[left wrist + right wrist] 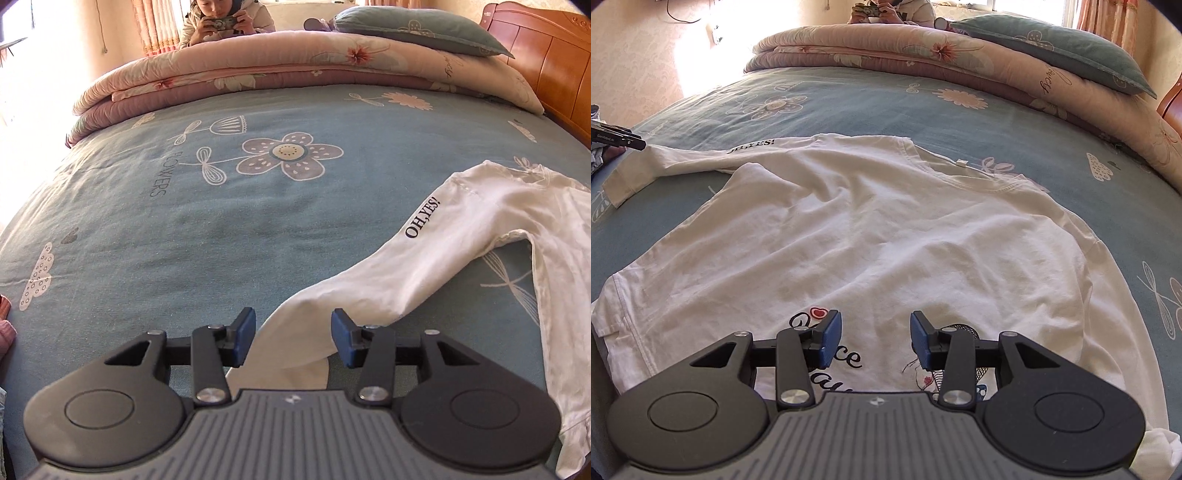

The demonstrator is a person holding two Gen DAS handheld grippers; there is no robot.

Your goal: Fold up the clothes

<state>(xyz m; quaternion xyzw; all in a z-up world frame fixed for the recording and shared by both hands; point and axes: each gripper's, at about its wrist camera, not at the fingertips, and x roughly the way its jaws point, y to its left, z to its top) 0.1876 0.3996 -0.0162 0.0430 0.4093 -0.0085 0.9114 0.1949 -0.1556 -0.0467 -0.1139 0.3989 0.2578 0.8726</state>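
A white long-sleeved shirt point(868, 229) lies spread flat on the blue flowered bedsheet point(923, 107), with a dark print near its hem. Its sleeve point(424, 240), printed "OH,YES!", stretches out to one side. The sleeve's cuff end runs between the blue pads of my left gripper point(293, 339). That gripper is open and the pads stand clear of the cloth. My right gripper point(875, 339) is open just above the printed front of the shirt, holding nothing. The left gripper's tip point(624, 139) also shows at the far left of the right wrist view, by the sleeve end.
A folded pink floral quilt point(258, 62) and a grey-blue pillow point(417, 29) lie along the far side of the bed. An orange wooden headboard point(546, 62) stands at the right. A person point(225, 22) holding a camera is behind the quilt. Bare sheet point(184, 221) spreads left of the sleeve.
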